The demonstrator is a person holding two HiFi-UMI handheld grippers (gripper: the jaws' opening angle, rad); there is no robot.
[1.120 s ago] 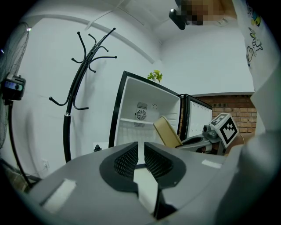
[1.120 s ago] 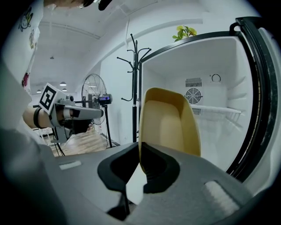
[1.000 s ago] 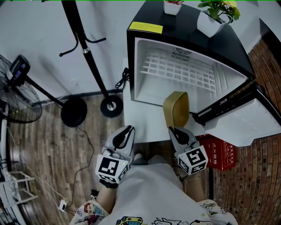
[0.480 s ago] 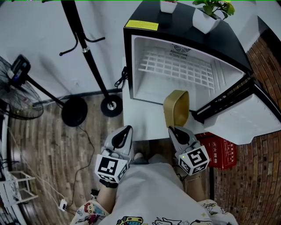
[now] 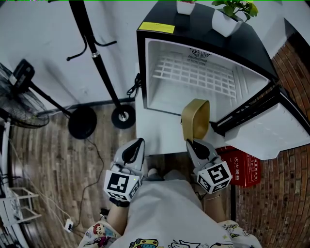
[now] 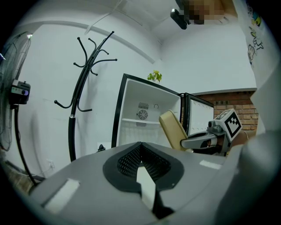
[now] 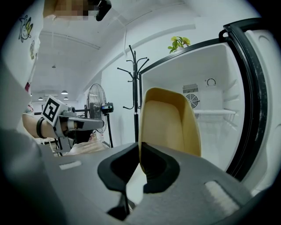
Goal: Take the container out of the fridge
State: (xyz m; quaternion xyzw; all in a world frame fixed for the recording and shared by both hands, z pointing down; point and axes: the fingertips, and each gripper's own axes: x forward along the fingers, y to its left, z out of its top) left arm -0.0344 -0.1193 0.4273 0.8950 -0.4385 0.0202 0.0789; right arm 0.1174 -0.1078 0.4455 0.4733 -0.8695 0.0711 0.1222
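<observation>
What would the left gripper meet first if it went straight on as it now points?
Probably the open black mini fridge: the left gripper aims at its white interior's lower left, near the front edge. Nothing shows between, though depth is unclear.

Left tongs (image 5: 140, 142) shut and empty; right tongs (image 5: 190, 143) seemingly tight on the container (image 5: 196, 118) rim, both roughly level.

In the head view the top edge cuts off the coat stand (image 5: 90, 38), the small white pot (image 5: 186, 7) and the leafy plant (image 5: 240, 8). The left edge cuts the fan (image 5: 19, 116). The fridge door (image 5: 276, 135) hides part of the red box (image 5: 244, 168), whose print is too small to read. In the right gripper view the right claw (image 7: 139, 151) covers the container's (image 7: 167, 123) near rim.
</observation>
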